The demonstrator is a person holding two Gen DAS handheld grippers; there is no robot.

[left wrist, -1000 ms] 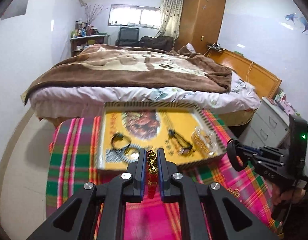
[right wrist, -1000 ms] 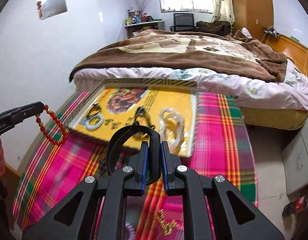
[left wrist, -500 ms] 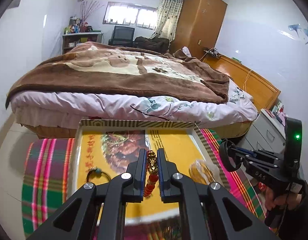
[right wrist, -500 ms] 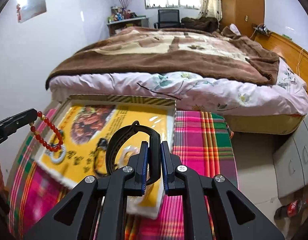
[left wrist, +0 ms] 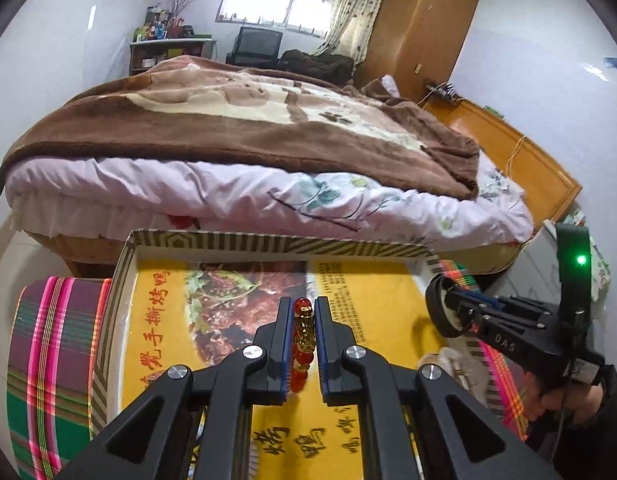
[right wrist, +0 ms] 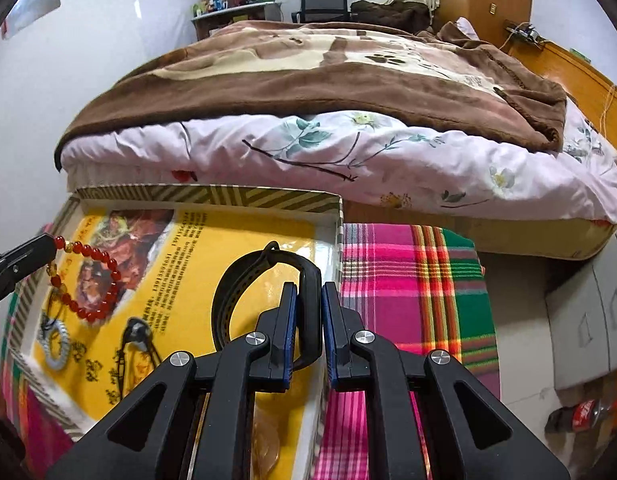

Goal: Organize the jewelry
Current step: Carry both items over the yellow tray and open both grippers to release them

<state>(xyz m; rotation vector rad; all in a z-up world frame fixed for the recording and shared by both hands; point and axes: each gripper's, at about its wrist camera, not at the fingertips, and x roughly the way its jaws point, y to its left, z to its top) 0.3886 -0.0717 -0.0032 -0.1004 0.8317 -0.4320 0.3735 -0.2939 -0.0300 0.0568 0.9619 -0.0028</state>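
Observation:
My left gripper point(left wrist: 302, 303) is shut on a red bead bracelet point(left wrist: 304, 334) with a gold charm, over the yellow-lined tray point(left wrist: 268, 242). In the right wrist view the beads point(right wrist: 98, 276) hang from the left gripper point(right wrist: 48, 245) above the tray's left part. My right gripper point(right wrist: 309, 292) is shut on a black band point(right wrist: 236, 280) looped over the tray's right side by its rim point(right wrist: 212, 196). The left wrist view shows the right gripper point(left wrist: 454, 306) and its band point(left wrist: 433, 312) at the tray's right edge.
In the tray lie a silver bracelet point(right wrist: 58, 340), a black piece point(right wrist: 138, 332) and a clear bracelet point(right wrist: 268, 444). A plaid cloth point(right wrist: 408, 280) covers the table. A bed point(right wrist: 348, 148) stands just behind, grey drawers point(right wrist: 588, 320) and a bottle point(right wrist: 580, 416) to the right.
Both grippers have moved forward and lower, from the table's near side to above the tray, closer to the bed. Each still holds its piece.

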